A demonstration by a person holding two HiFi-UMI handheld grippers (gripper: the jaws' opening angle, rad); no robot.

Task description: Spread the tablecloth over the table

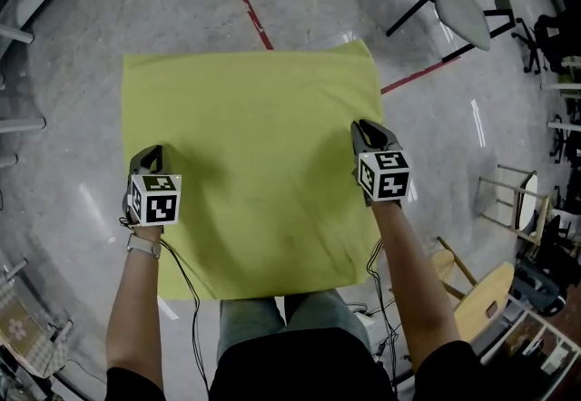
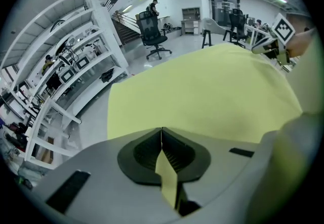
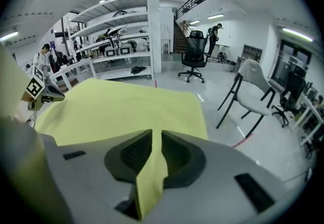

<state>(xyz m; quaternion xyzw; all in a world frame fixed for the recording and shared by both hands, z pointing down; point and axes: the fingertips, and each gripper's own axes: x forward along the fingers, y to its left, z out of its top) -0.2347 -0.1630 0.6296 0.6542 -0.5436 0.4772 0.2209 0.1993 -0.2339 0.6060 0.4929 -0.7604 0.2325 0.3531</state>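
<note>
L gripper point(image 1: 148, 154) clamped on tablecloth point(image 1: 254, 154) at its left edge; R gripper point(image 1: 367, 130) jaws slightly apart, right edge slack between.

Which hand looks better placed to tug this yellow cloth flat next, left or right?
Left, probably. The left gripper is shut on the edge of the cloth and can pull at once. The right gripper has its jaws slightly apart with cloth loose between them; it would need to close first.

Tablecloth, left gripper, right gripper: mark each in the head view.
tablecloth point(image 1: 254, 136): head view, middle of the cloth.
left gripper point(image 1: 152, 151): head view, between its fingertips.
right gripper point(image 1: 363, 127): head view, between its fingertips.
</note>
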